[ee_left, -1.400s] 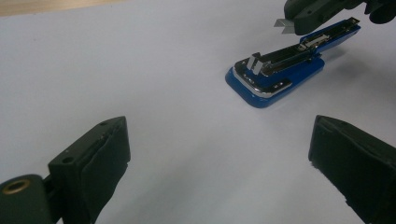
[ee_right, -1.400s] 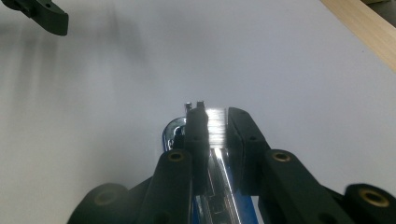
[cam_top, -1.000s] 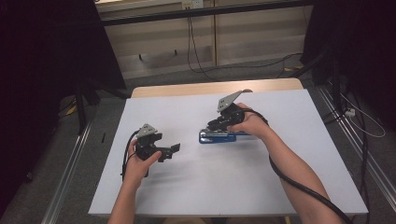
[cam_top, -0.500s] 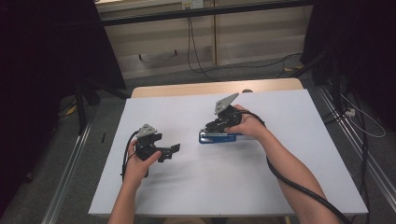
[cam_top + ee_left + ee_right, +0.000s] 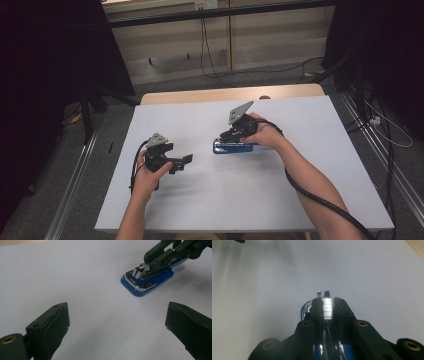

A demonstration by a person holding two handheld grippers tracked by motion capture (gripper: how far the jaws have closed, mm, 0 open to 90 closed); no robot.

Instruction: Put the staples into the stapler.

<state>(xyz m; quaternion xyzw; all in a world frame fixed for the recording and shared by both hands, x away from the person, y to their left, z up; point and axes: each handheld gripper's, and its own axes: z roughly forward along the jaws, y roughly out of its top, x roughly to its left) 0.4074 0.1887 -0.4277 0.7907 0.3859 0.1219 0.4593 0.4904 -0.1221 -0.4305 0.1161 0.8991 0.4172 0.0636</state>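
Blue stapler (image 5: 234, 147) lying mid-table (image 5: 300, 200), right gripper (image 5: 229, 136) pinching it; left gripper (image 5: 186, 160) hovering nearer, left. Left gripper view: jaws gaping wide, gripping nothing, stapler (image 5: 146, 282) far right. Right gripper view: jaws clamping metal strip (image 5: 327, 307).

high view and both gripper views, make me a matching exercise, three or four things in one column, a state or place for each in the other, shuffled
Column one:
1. left hand-held gripper
2. right hand-held gripper
3. blue stapler
4. white table top

Column two:
a. lies flat near the middle of the table
b. jaws wide apart, nothing between them
c. jaws closed on the metal top of the stapler
d. bears both grippers and the stapler

Pairs: 1-b, 2-c, 3-a, 4-d
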